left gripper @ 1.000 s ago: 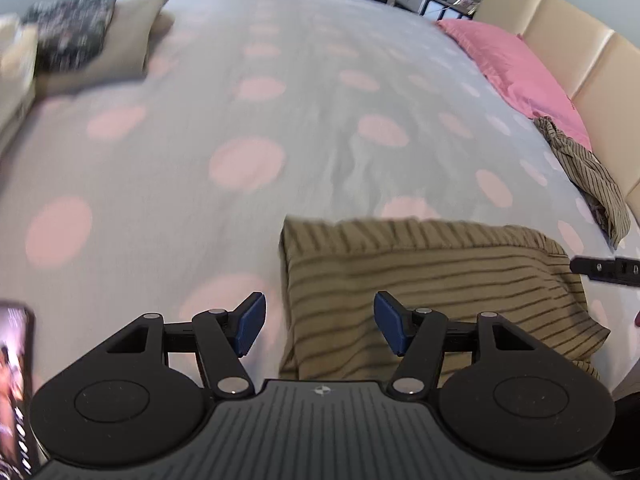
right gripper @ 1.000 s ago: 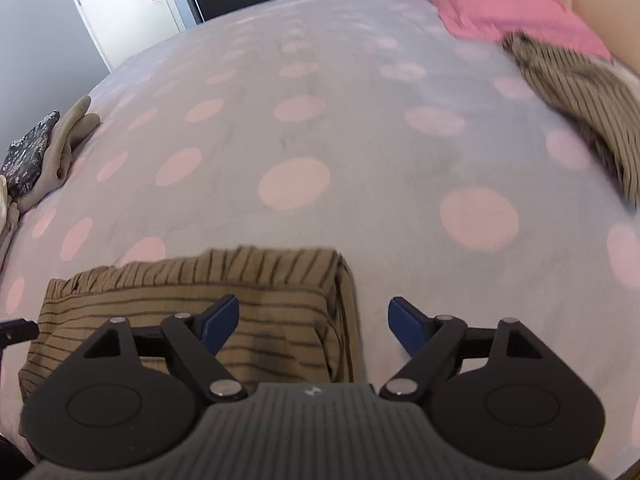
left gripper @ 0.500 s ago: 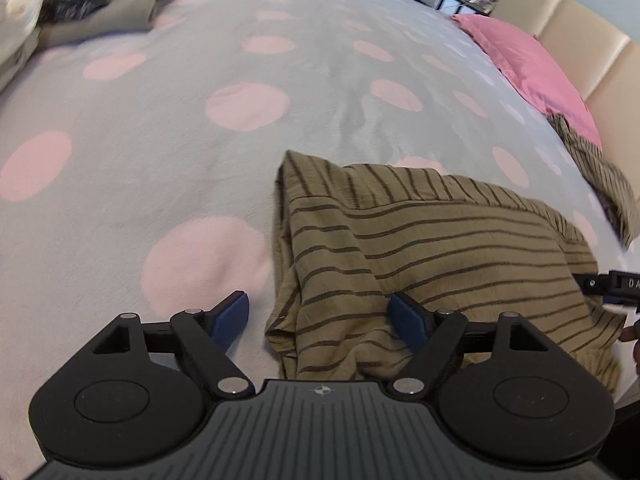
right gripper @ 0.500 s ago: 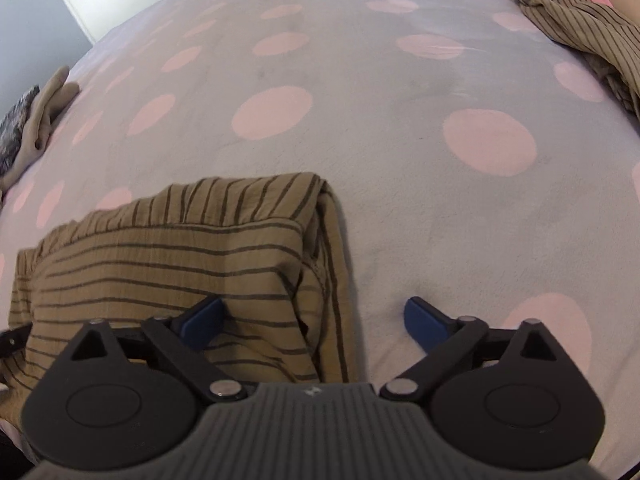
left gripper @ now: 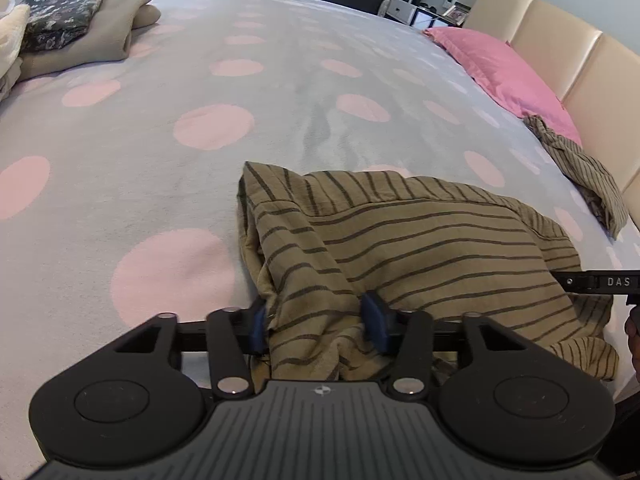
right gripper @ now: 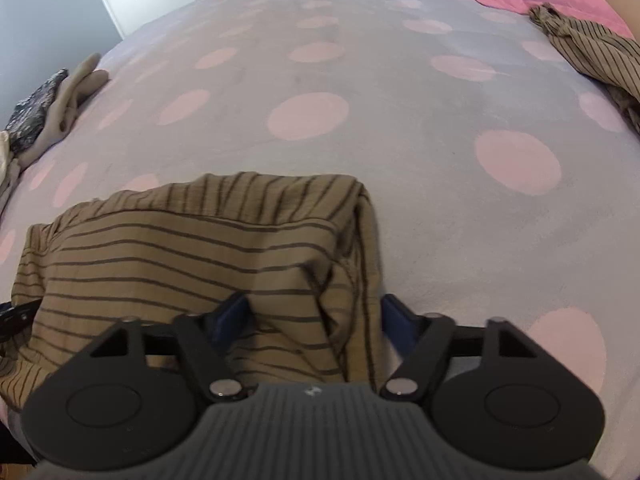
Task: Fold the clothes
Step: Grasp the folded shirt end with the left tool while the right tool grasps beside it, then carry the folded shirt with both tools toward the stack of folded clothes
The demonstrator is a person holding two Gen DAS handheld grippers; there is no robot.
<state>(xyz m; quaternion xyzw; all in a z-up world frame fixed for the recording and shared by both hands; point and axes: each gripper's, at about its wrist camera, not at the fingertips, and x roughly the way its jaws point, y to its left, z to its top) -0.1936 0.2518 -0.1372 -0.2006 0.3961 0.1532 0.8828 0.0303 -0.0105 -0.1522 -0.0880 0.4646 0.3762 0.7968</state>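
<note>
Moved since a second ago: both grippers are brought down from above the bedspread [left gripper: 168,92] onto the near edge of the striped garment [left gripper: 420,248], and their fingers are drawn in from wide apart.
Left gripper [left gripper: 318,322]: fingers are pinched on a bunched fold at the garment's near left corner.
Right gripper [right gripper: 314,320]: fingers are set either side of the near right corner, cloth gathered between them; the clamp looks looser than the left one, though cloth is held.
Garment: it is laid at the near edge of the bed, already doubled into a rough rectangle, with layered edges seen along its far side and some puckering.
Progress: at least one fold is judged present; whether another fold or only a lift to a pile is wanted cannot be settled.
Left to do: a second striped piece [left gripper: 580,168] is left crumpled at the far right edge, by the pink pillow [left gripper: 504,68].
Surroundings: folded clothes [left gripper: 76,36] are stacked at the far left corner.
Obstacles: none are seen on the bedspread between the garment and the stack.
</note>
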